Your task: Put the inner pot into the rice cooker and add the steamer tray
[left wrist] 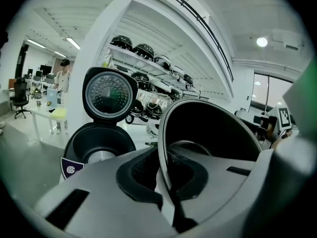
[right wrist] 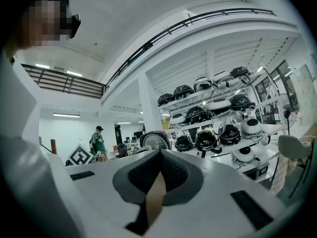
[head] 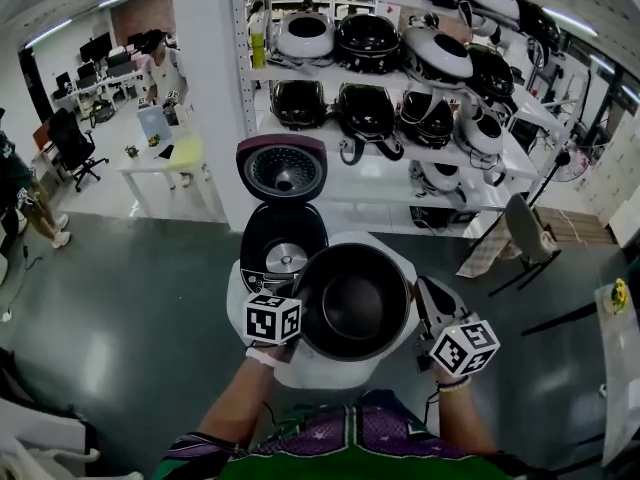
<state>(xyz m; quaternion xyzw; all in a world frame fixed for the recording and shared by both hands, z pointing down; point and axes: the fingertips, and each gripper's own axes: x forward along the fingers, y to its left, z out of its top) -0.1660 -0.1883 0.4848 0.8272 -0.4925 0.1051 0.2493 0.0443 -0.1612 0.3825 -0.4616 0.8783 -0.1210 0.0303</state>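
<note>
The black inner pot point(head: 352, 303) hangs above the white round table point(head: 385, 251), and my left gripper point(head: 298, 314) is shut on its left rim. In the left gripper view the rim point(left wrist: 166, 162) runs between the closed pads, with the pot's dark inside point(left wrist: 213, 128) to the right. The rice cooker point(head: 284, 251) stands open just behind and left of the pot, its lid point(head: 284, 168) upright and its cavity point(left wrist: 99, 145) showing the metal heating plate. My right gripper point(head: 422, 298) is beside the pot's right edge, shut point(right wrist: 156, 182), with nothing seen held. No steamer tray shows.
White shelves point(head: 400, 88) behind the table carry several more rice cookers. A grey chair point(head: 525, 233) stands at the right. Far left there is a white desk point(head: 165, 158), a person standing by it point(head: 160, 68) and a black office chair point(head: 75, 143).
</note>
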